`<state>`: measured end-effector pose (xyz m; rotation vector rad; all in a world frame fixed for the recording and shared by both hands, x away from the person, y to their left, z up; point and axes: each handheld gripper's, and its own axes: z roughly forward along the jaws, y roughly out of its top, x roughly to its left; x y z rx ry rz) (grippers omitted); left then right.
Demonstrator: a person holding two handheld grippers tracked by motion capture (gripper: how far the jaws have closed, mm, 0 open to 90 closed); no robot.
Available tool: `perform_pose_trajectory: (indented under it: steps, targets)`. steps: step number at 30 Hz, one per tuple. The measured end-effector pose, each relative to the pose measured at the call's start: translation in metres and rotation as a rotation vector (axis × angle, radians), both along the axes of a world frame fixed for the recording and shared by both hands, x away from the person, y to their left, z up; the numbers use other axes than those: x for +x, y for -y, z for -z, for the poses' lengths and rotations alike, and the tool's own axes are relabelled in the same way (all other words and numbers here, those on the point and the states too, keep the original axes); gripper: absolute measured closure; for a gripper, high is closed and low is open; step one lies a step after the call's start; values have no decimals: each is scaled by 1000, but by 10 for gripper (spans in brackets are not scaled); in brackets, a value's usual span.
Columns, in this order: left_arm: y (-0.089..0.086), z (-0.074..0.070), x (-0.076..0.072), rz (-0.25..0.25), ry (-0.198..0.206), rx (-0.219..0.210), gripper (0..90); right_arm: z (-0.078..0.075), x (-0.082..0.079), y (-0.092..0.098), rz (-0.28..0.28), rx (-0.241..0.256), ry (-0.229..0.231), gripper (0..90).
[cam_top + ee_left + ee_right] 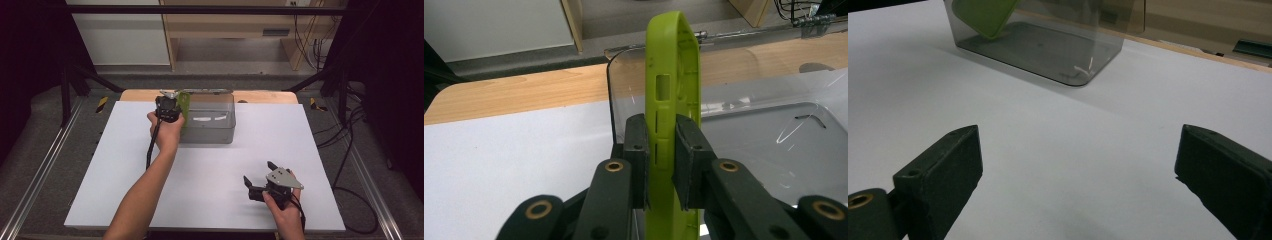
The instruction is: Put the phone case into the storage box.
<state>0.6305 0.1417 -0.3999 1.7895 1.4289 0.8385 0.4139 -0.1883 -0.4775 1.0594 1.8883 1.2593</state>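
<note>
Pinching a green phone case (672, 100) tight between its jaws, the left gripper (169, 106) is holding it upright at the left edge of the clear plastic box (220, 131). The right gripper (260, 184) is resting wide apart, holding nothing, near the front of the white table (210, 165).

A lime-green phone case (672, 90) is plain, without pattern, clamped between the matte black jaws of the left gripper (659, 155), whose pivots carry brass-coloured rings. At twelve o'clock on the table stands a smoky grey, see-through bin (210, 117). The table's sheet (210, 175) is plain white, with a pale wood edge at twelve o'clock. At five o'clock, the right gripper (261, 180) is black with a grey top plate.
</note>
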Motion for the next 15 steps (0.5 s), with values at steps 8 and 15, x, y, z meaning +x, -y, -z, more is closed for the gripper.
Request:
perform_pose_trajectory:
  steps: [8,15]
  targets:
    - [-3,-4,-1,-8,-19,1,787,0,0,0,2,2,-1,55]
    - [-3,-6,-2,-11,-41,6,787,0,0,0,-2,-4,1,55]
